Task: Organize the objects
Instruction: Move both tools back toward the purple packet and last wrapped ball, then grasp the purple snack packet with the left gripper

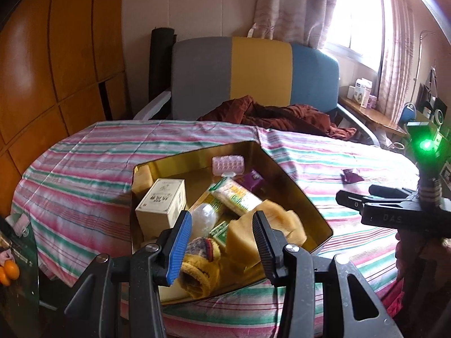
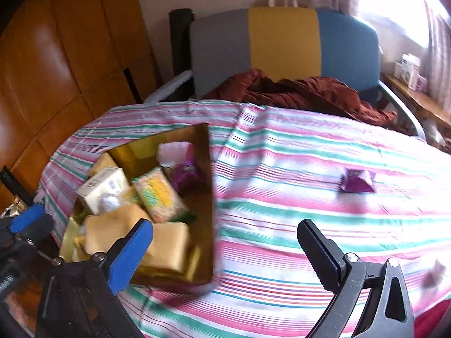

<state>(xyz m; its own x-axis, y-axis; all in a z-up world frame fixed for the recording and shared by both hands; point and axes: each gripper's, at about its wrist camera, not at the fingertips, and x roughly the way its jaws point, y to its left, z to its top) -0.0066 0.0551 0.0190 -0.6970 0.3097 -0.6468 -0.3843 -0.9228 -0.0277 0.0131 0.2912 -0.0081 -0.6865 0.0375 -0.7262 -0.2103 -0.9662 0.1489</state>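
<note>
Tin (image 1: 293, 180) contents partly hidden behind left gripper (image 1: 222, 242), jaws part-open, empty.
Right gripper (image 2: 225, 256) gapes wide, empty; purple packet (image 2: 358, 180) blurred mid-table.

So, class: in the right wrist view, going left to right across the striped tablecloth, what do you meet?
Gold tin filled with packets and yellow cloth → bare stretch of striped tablecloth → purple packet lying alone on the cloth.
</note>
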